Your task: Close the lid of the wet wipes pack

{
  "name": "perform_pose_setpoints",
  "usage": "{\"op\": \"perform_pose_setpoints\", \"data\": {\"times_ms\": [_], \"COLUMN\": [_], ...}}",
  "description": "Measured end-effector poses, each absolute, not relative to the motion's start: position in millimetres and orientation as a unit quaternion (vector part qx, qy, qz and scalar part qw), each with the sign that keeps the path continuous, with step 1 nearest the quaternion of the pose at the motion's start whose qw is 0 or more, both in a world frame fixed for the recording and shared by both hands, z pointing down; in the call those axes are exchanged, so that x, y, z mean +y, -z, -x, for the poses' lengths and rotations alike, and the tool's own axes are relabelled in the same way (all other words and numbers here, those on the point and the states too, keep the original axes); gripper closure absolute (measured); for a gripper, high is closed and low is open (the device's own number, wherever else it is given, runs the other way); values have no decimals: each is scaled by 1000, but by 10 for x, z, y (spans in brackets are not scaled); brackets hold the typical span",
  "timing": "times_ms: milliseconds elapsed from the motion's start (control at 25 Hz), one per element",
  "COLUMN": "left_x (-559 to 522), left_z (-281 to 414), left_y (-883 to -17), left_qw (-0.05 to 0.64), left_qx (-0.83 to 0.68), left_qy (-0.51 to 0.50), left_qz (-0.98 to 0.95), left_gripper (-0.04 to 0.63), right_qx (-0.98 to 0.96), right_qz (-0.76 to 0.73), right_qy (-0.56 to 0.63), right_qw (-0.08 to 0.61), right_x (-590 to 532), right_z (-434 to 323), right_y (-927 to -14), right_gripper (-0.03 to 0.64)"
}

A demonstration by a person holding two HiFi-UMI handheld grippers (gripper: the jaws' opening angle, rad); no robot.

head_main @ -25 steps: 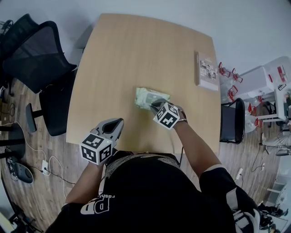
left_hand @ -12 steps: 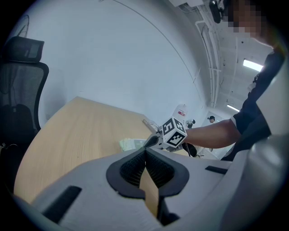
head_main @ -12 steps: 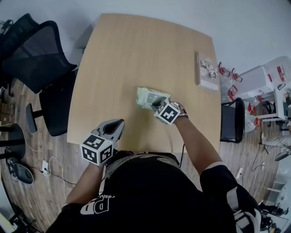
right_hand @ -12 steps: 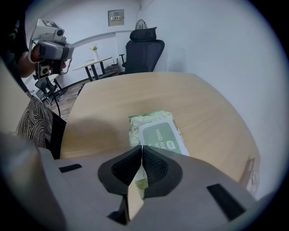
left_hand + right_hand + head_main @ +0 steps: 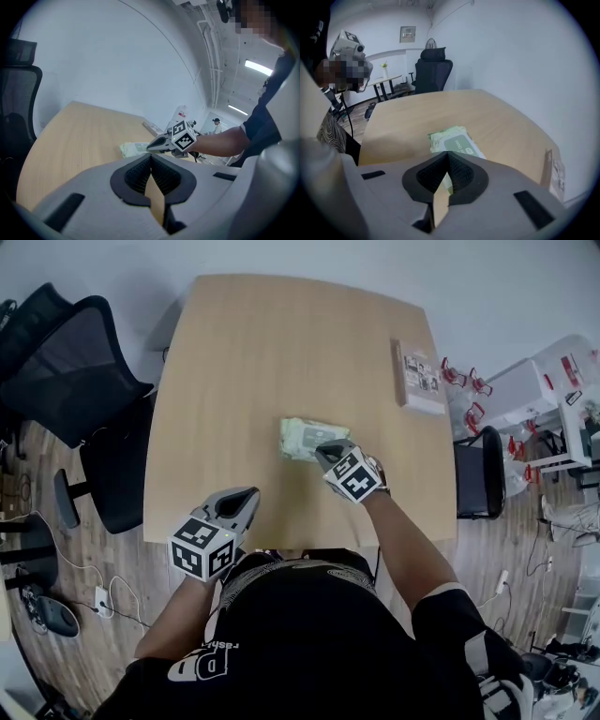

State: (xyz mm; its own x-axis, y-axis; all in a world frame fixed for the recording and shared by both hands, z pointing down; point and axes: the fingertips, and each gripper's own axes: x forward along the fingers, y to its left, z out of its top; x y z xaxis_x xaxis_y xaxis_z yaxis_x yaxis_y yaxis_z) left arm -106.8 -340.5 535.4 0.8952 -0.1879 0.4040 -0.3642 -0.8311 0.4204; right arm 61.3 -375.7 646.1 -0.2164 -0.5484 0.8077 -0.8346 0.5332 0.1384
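Note:
The pale green wet wipes pack (image 5: 305, 438) lies flat in the middle of the wooden table (image 5: 244, 352). Its darker green lid (image 5: 460, 143) looks flat against the top. My right gripper (image 5: 327, 453) is shut, and its tip is at the pack's near right edge; I cannot tell whether it touches. In the right gripper view the shut jaws cover the near end of the pack (image 5: 447, 136). My left gripper (image 5: 240, 506) is shut and empty, held low over the table's near edge, well apart from the pack. The left gripper view shows the pack (image 5: 132, 148) and the right gripper (image 5: 157, 146) ahead.
A flat printed box (image 5: 419, 379) lies at the table's right edge. Black office chairs (image 5: 66, 381) stand to the left, and another chair (image 5: 478, 474) to the right. Cables and a power strip (image 5: 98, 601) lie on the floor at the left.
The right gripper's tip has crept slightly further along the pack's near right edge. The head view has shifted a little. The left gripper has stayed in place.

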Motion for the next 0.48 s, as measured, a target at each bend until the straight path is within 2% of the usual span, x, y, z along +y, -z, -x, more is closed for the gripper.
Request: {"op": "perform_pose_setpoints", "data": {"times_ms": [480], "left_x": [-3148], "left_z": [832], "left_y": [-5100], "left_qw": [225], "left_qx": [-125], "left_qy": [-155], "left_qz": [-954], "left_gripper": [578], "right_qx": [-786], "right_qz": [-550], "right_qy": [-180], "right_qw": [218], "right_x": [-3312], "right_z": [-522], "right_y": [-5463], "right_gripper": [612]}}
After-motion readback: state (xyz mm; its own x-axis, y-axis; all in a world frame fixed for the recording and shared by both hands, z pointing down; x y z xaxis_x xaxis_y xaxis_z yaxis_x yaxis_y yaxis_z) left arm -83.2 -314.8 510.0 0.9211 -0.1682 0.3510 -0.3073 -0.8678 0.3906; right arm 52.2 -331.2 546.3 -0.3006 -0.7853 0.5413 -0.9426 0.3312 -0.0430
